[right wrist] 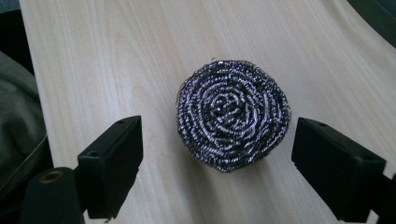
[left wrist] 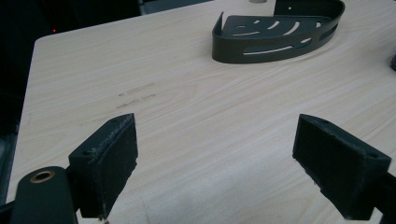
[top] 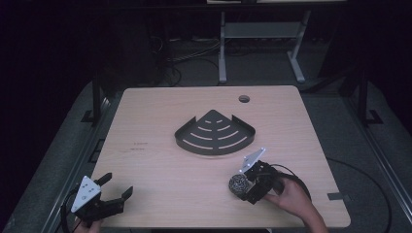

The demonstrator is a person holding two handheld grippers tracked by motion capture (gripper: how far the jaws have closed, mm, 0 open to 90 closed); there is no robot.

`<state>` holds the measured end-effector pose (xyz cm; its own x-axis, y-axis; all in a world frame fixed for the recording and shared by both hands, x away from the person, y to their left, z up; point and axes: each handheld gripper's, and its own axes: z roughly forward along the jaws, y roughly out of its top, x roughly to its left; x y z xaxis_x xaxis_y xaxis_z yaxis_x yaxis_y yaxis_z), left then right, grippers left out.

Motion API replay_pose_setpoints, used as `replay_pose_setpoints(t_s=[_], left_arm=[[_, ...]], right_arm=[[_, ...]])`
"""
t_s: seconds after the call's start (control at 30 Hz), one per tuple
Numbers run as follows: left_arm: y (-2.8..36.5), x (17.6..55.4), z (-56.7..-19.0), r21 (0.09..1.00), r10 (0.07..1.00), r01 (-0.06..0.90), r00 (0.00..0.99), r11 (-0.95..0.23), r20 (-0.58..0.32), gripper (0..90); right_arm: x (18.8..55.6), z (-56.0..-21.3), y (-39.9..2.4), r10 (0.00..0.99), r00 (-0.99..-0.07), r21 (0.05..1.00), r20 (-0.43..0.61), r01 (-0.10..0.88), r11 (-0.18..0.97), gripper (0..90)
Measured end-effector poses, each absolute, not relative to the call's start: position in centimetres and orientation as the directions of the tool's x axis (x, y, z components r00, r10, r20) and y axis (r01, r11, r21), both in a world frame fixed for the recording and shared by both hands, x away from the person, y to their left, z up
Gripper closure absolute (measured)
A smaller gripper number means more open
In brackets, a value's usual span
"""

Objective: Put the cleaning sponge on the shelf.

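Your right gripper [right wrist: 217, 163] sits wide open around the steel wool scrubber [right wrist: 232, 122], lined up to grab; left gripper [top: 112, 188] idles open too.

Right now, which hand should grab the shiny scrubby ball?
The right. The right gripper sits at the steel scrubber with its fingers open on either side, not touching it. The left gripper is at the table's near left corner, far from it, open and empty.
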<state>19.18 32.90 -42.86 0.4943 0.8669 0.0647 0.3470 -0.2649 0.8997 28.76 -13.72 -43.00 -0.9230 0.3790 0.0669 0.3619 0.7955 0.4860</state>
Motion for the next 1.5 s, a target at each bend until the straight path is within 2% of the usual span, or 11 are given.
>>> replay_pose_setpoints(t_s=[0.37, 0.87, 1.17, 1.5], left_arm=[[32.9, 19.2, -42.9, 0.9, 0.868, 0.347, 0.493, -0.262, 0.062, 13.3], [32.9, 19.2, -42.9, 0.9, 0.867, 0.348, 0.494, -0.263, 0.062, 13.3], [33.0, 19.2, -42.8, 0.9, 0.868, 0.348, 0.492, -0.261, 0.061, 13.2], [33.0, 19.1, -42.8, 0.902, 0.87, 0.345, 0.49, -0.259, 0.062, 13.3]], right_arm=[[29.7, -43.5, -12.7, 0.376, -0.923, 0.462, 0.081, 0.369, 0.806, 16.5], [30.2, -44.0, -12.1, 0.373, -0.925, 0.437, 0.078, 0.367, 0.821, 21.3], [30.2, -44.5, -11.8, 0.374, -0.925, 0.413, 0.064, 0.365, 0.834, 28.8], [30.1, -44.3, -11.9, 0.371, -0.927, 0.42, 0.056, 0.359, 0.833, 31.1]])
